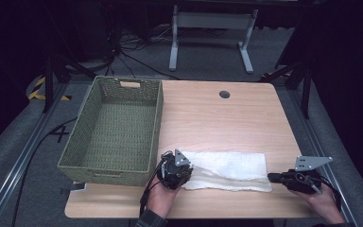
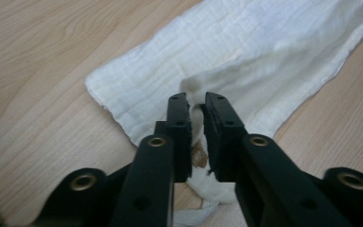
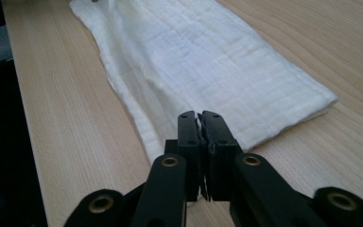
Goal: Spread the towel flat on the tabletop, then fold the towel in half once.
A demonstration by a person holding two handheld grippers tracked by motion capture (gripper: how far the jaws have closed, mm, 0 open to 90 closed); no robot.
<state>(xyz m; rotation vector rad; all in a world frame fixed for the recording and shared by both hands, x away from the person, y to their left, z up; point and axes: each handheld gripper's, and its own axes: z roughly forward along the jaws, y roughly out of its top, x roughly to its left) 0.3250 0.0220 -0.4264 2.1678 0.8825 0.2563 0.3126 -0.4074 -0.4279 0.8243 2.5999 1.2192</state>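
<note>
A white cloth (image 1: 231, 168), folded into a long strip, lies flat near the table's front edge. My left gripper (image 1: 189, 174) sits at its left end. In the left gripper view the cloth (image 2: 264, 47) tents up into a small fold between the jaws of that gripper (image 2: 196, 101), which stand slightly apart and open. My right gripper (image 1: 270, 178) is at the cloth's right end. In the right gripper view its jaws (image 3: 201, 116) are nearly together on the near corner of the cloth (image 3: 208, 61), with a thin white edge pinched between them.
A green woven basket (image 1: 158, 123) stands on the left side of the wooden table (image 1: 217, 118), close to my left gripper. A round cable hole (image 1: 224, 94) is at the table's back. A white desk frame (image 1: 212, 21) stands on the floor beyond.
</note>
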